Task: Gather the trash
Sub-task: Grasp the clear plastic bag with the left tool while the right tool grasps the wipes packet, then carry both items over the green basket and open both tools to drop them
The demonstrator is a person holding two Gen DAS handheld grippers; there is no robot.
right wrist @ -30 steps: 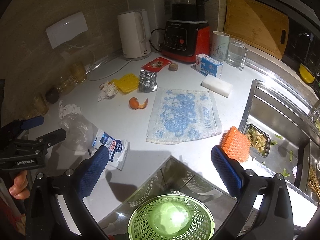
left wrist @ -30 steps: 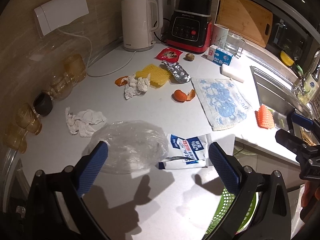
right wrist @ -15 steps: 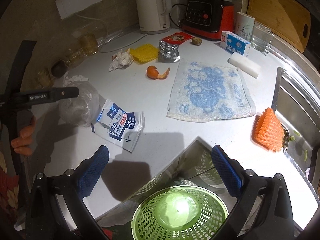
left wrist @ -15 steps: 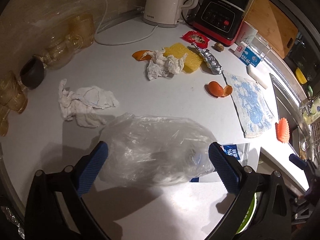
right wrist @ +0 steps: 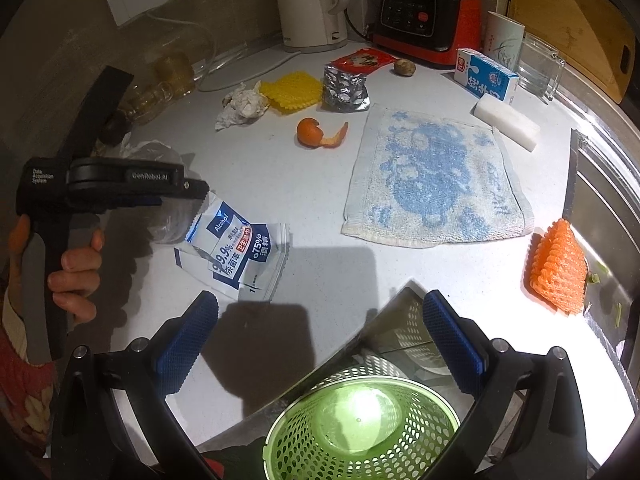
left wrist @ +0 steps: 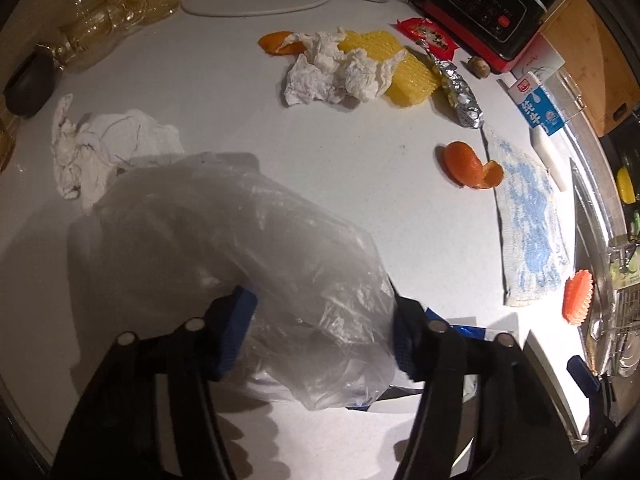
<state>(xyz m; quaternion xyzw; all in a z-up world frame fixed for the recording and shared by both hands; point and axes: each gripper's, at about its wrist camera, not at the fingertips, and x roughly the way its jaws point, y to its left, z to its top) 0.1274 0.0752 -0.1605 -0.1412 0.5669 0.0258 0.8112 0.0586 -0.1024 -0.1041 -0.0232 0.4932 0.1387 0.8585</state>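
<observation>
A crumpled clear plastic bag (left wrist: 240, 248) lies on the white counter. My left gripper (left wrist: 320, 336) is down over its near end, jaws half closed with the bag between the blue pads; the same gripper shows in the right wrist view (right wrist: 120, 188). An alcohol-wipe packet (right wrist: 236, 252) lies partly under the bag. My right gripper (right wrist: 320, 340) is open and empty above the counter's front edge, over a green mesh bin (right wrist: 360, 424). Other trash: white tissues (left wrist: 100, 148) (left wrist: 336, 72), orange peels (left wrist: 472, 168) (left wrist: 278, 42), foil (left wrist: 460, 92), a red wrapper (left wrist: 428, 36).
A blue-patterned cloth (right wrist: 436, 176), yellow sponge (right wrist: 292, 90), orange scrubber (right wrist: 560, 264), milk carton (right wrist: 486, 76), white block (right wrist: 506, 122), kettle (right wrist: 312, 4), blender (right wrist: 424, 16), cup and glass stand around. Amber glassware (left wrist: 108, 20) lines the left wall. The sink (right wrist: 600, 208) is at the right.
My left gripper has moved forward and down onto the plastic bag and its jaws have narrowed around it. The right gripper has shifted slightly and stays open.
</observation>
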